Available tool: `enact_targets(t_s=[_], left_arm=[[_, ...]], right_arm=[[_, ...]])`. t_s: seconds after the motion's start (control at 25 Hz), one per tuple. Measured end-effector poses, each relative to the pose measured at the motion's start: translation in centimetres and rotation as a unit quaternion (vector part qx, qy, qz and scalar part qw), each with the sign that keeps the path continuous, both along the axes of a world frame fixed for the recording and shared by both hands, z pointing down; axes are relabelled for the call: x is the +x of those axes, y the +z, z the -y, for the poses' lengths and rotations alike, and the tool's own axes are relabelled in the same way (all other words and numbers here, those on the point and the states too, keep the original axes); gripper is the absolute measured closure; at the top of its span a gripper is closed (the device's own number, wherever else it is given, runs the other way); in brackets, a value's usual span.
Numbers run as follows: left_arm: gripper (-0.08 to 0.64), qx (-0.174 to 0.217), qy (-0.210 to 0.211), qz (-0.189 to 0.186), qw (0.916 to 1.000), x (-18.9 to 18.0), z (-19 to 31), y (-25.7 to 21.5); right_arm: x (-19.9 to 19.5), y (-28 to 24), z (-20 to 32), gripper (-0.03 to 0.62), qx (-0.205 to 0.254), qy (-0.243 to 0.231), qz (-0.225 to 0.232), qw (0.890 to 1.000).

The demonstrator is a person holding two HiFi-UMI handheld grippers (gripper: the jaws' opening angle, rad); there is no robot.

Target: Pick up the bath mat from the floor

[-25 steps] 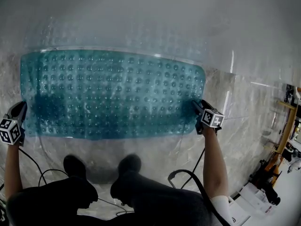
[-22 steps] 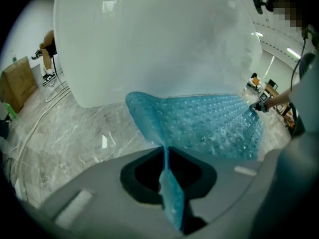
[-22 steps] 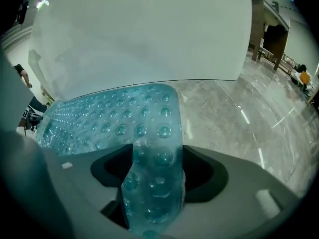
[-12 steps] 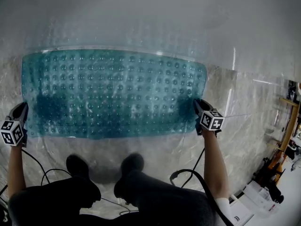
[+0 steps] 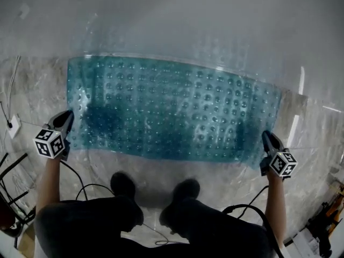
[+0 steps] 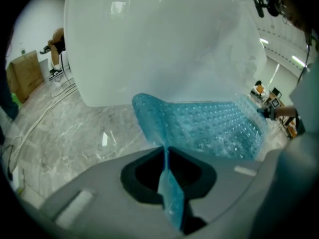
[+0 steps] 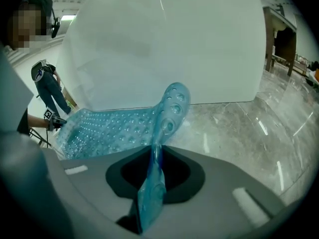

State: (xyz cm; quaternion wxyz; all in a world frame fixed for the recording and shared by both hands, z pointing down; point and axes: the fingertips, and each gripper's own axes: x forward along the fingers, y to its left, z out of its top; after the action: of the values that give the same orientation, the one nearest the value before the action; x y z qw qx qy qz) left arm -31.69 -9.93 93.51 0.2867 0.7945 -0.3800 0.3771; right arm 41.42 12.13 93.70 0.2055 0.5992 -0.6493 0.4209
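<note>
The bath mat point(image 5: 172, 112) is teal, see-through and studded with bubbles; it stretches across the marble floor in front of a white tub. My left gripper point(image 5: 63, 123) is shut on its near left corner, and in the left gripper view the mat's edge point(image 6: 172, 193) stands pinched between the jaws of the left gripper point(image 6: 166, 156). My right gripper point(image 5: 267, 141) has just been closing and now pinches the near right corner. In the right gripper view the right gripper point(image 7: 152, 161) clamps a fold of the mat point(image 7: 172, 108) that curls up above the jaws.
The white tub wall point(image 5: 161, 20) rises right behind the mat. The person's two dark shoes point(image 5: 123, 184) stand just in front of it, with black cables point(image 5: 80, 183) trailing on the floor point(image 5: 306, 122). A white socket block point(image 5: 13, 126) lies at the left.
The right gripper has shut on the mat's near right corner and risen with it. The head view has swung, so the mat sits further right. The left gripper keeps its hold.
</note>
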Motion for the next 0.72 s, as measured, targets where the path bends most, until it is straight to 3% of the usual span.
enact_targets(t_s=[0.08, 0.24, 0.36, 0.52, 0.72], left_arm=[[0.523, -0.013, -0.010, -0.015, 0.9997, 0.6, -0.1, 1.0], [0.526, -0.015, -0.001, 0.011, 0.9998, 0.1, 0.1, 0.5], [0.526, -0.016, -0.007, 0.011, 0.9998, -0.1, -0.1, 0.7], [0.528, -0.015, -0.041, 0.016, 0.9989, -0.3, 0.0, 1.2], [0.526, -0.012, -0.093, 0.062, 0.9936, -1.2, 0.5, 1.1]], right_arm=[[-0.1, -1.3, -0.3, 0.540, 0.007, 0.009, 0.005, 1.000], [-2.7, -1.8, 0.6, 0.543, 0.027, 0.014, 0.023, 0.999], [-4.4, -1.5, 1.1, 0.543, 0.031, 0.012, 0.031, 0.999], [-5.3, -1.4, 1.2, 0.543, 0.035, 0.038, 0.041, 0.998], [-6.6, -1.7, 1.3, 0.541, 0.027, 0.070, 0.065, 0.995]])
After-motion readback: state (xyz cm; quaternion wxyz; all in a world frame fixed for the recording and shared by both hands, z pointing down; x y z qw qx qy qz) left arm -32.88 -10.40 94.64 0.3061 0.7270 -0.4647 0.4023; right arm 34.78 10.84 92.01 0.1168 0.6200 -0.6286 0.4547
